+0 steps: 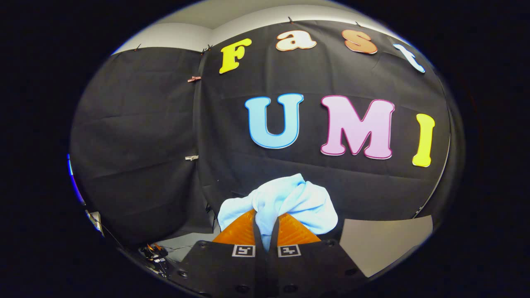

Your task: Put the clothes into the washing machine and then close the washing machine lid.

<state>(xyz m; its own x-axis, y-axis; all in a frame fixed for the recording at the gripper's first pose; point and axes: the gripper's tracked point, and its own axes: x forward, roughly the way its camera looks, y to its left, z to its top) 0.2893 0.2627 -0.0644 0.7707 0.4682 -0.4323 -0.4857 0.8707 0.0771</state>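
Note:
A bunched light blue cloth (290,203) hangs lifted in the air, pinched between my two fingers. My gripper (267,225) is shut on it, the fingers pressed close together with a fold of fabric squeezed between them. The cloth bulges out above and to both sides of the fingertips, with the black booth wall behind it. A flat grey surface (385,244) lies low to the right of the fingers; I cannot tell whether it belongs to the washing machine.
The black cloth wall stands close ahead and wraps round to the left. Low on the left, beside the fingers, cables and small orange-and-black gear (155,252) lie on a pale floor.

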